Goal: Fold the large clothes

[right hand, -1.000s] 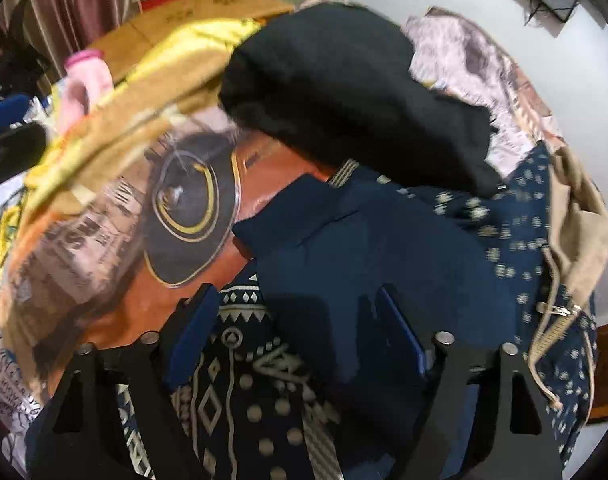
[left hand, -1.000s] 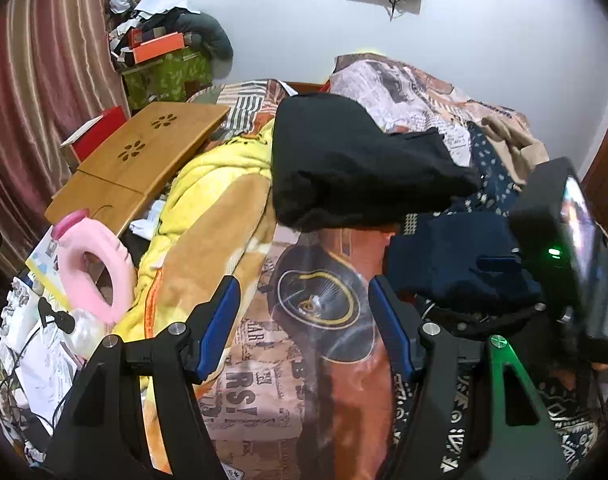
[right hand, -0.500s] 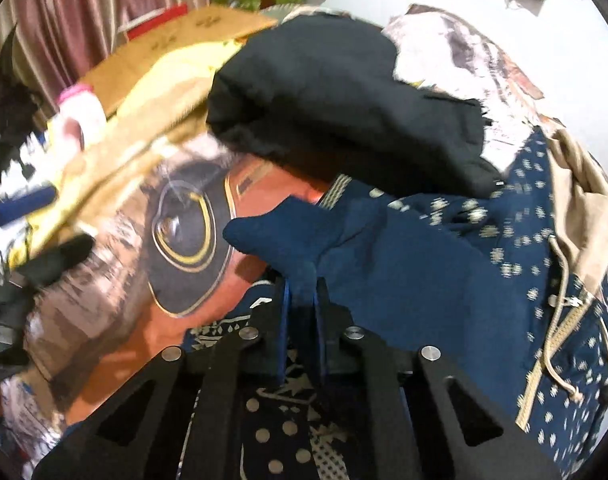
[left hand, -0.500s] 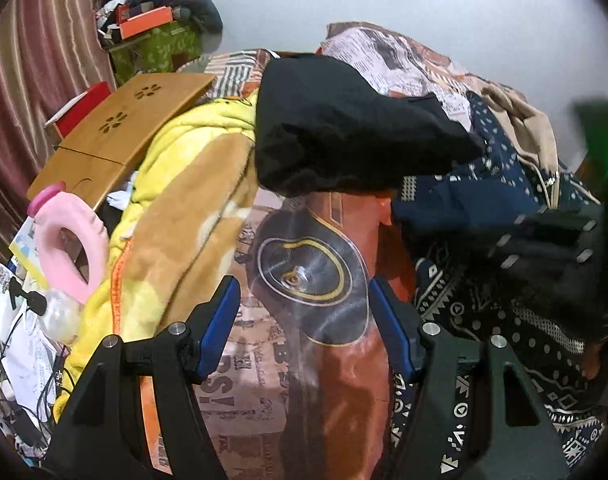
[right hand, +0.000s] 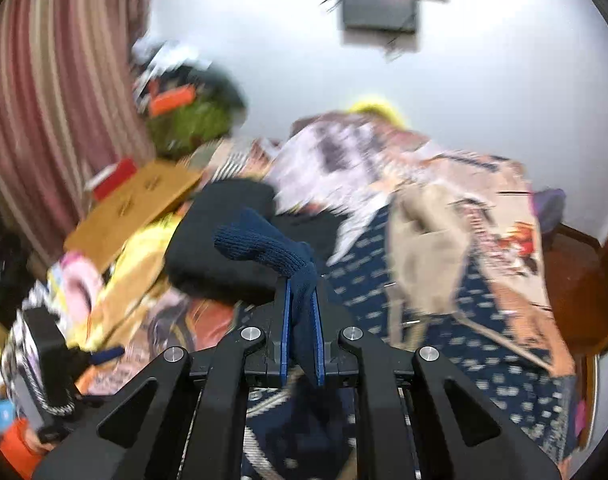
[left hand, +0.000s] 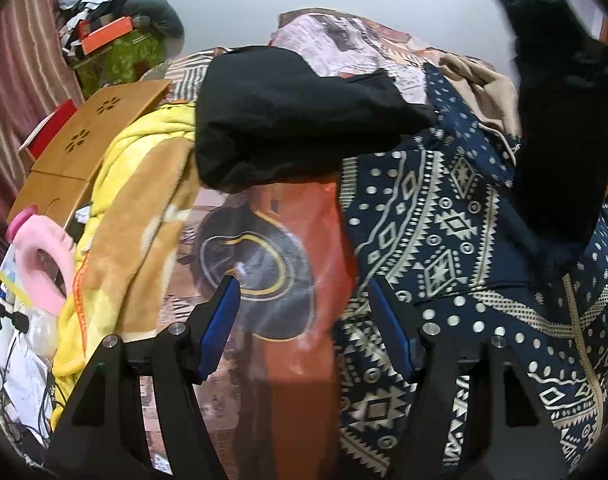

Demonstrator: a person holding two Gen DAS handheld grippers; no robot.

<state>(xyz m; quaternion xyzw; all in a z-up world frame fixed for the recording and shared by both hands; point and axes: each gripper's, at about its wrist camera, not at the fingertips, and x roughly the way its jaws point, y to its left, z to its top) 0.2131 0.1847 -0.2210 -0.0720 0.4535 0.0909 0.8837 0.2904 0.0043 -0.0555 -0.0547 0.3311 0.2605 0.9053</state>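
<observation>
My right gripper is shut on a navy knitted garment and holds it up above the bed; a fold of it sticks out past the fingertips. In the left wrist view the same garment hangs dark at the right, lifted off the navy patterned bedspread. My left gripper is open and empty, low over the orange printed sheet. A black garment lies heaped at the middle of the bed; it also shows in the right wrist view.
A yellow and tan blanket lies at the left of the bed. A wooden lap table and a pink ring-shaped thing sit at the far left. A beige garment lies by the wall. Striped curtain on the left.
My right gripper closed on the navy garment and lifted it high off the bedspread. My left gripper stayed open and moved forward over the bed.
</observation>
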